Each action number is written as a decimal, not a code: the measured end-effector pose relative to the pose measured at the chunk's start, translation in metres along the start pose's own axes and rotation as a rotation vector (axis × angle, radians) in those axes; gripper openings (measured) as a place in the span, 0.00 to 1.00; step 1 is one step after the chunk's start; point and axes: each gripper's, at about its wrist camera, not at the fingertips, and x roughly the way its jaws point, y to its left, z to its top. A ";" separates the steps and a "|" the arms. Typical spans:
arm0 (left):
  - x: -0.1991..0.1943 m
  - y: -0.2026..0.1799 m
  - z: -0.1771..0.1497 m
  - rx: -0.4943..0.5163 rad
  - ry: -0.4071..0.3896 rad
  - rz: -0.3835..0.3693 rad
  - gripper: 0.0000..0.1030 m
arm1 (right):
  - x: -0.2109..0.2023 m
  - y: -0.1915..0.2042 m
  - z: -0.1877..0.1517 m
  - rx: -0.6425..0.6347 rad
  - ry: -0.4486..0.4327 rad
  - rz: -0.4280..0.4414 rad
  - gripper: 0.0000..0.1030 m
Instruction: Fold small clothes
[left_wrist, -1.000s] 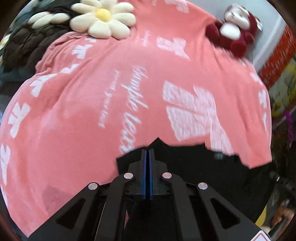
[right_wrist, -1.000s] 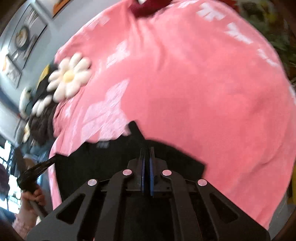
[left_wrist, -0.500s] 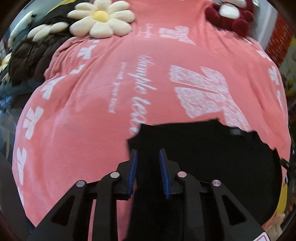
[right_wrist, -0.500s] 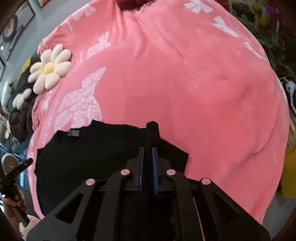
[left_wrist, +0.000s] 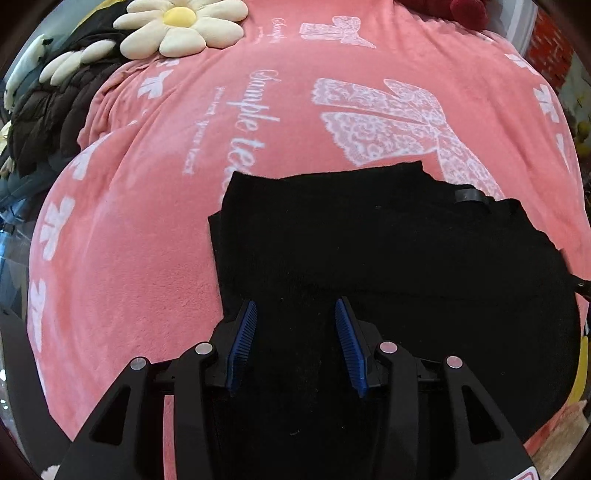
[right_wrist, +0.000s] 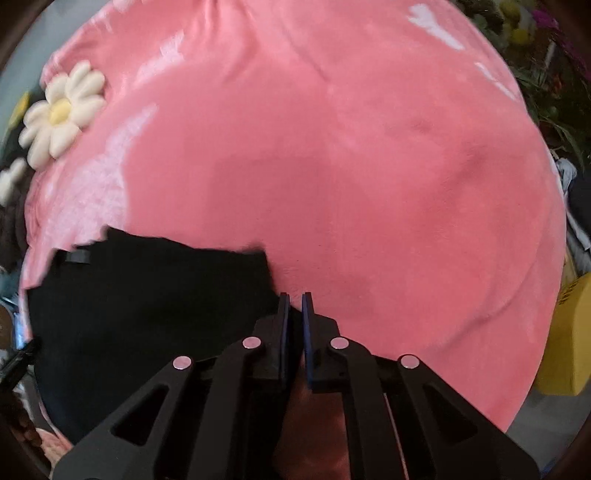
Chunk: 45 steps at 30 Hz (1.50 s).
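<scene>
- There's your dark quilted jacket (left_wrist: 48, 110) bunched at the far left edge of the pink blanket (left_wrist: 147, 229), with one whole daisy cushion (left_wrist: 181, 26) just right of it and a second one (left_wrist: 74, 61) only partly showing on top of the jacket.
- No containers in either view; everything lies straight on the blanket, which is printed with white bows and script.
- One black garment (left_wrist: 388, 251) lies flat on the blanket's near part, folded into a rough rectangle, its long axis running left to right across your left view.
- A small dark loop or tag (left_wrist: 468, 195) sits on the garment's far right edge; what it is you can't make out.
- Your left gripper (left_wrist: 293, 332) points down over the garment's near left part, jaws opening, blue pads clear of the cloth between them.
- At the top right edge, a sliver of one red plush toy (left_wrist: 465, 6).
- Over to your right view: the same garment (right_wrist: 147, 302) fills the lower left, its right corner just beside your right gripper (right_wrist: 294, 306).
- That gripper's jaws are nearly together with a thin slit; whether cloth is pinched there I cannot tell.
- One yellow object (right_wrist: 565, 332) at the far right, off the blanket.
</scene>
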 end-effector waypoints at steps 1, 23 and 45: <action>-0.003 -0.001 0.000 -0.001 -0.001 -0.007 0.42 | -0.013 0.002 -0.006 0.008 -0.026 0.028 0.07; -0.044 -0.017 -0.064 0.002 0.036 -0.043 0.49 | -0.040 0.022 -0.108 0.023 0.097 0.020 0.16; -0.048 0.078 -0.123 -0.332 0.096 -0.389 0.05 | -0.065 0.034 -0.105 -0.131 0.180 0.064 0.08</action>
